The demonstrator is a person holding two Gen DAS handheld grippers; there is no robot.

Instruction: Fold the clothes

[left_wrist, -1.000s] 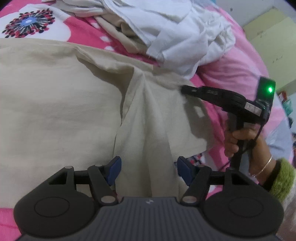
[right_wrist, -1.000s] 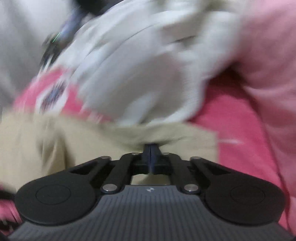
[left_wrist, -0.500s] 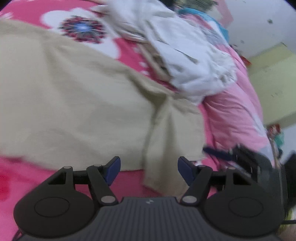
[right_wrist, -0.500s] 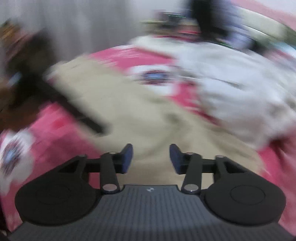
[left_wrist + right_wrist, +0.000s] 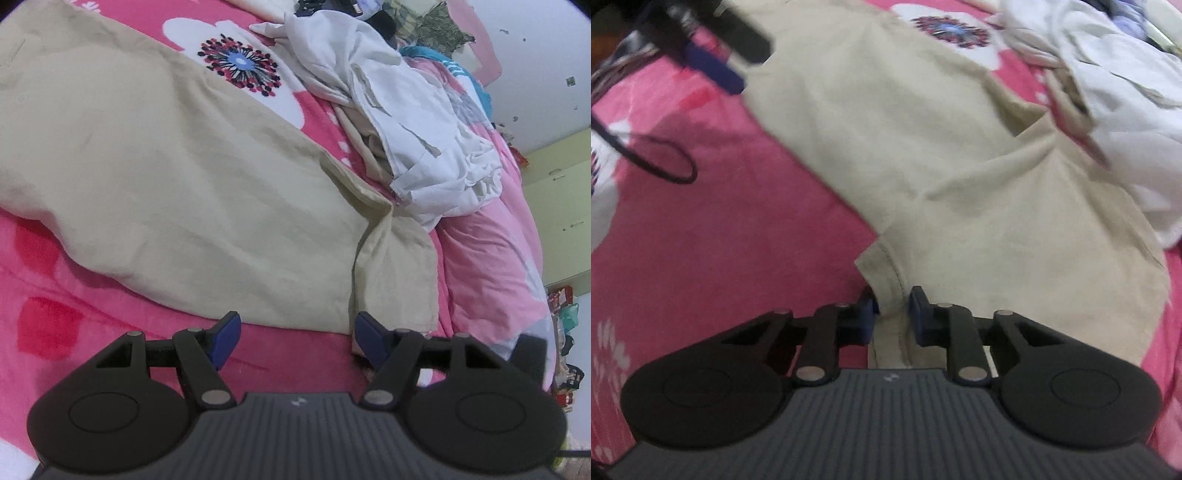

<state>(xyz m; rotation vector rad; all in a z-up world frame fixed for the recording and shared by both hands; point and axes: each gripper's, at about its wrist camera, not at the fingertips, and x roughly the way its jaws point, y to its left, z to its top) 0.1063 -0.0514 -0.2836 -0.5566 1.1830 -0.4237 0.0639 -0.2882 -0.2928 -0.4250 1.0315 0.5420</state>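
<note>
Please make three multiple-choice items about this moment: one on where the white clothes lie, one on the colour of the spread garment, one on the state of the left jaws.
1. The white clothes pile lies:
A) beyond the beige garment
B) under the left gripper
C) on the floor

2. The beige garment lies on a blanket that is:
A) blue
B) pink
C) green

3. The left gripper is:
A) shut on cloth
B) open, holding nothing
C) out of view

Answers: 1 A, the pile sits past the garment's far edge; 2 B, pink blanket with flower print; 3 B, wide gap between the jaws.

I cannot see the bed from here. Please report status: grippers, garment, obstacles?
Left gripper open, empty, short of beige shirt. Right gripper part open around sleeve hem, not clamped. White clothes pile touches shirt's far edge.
</note>
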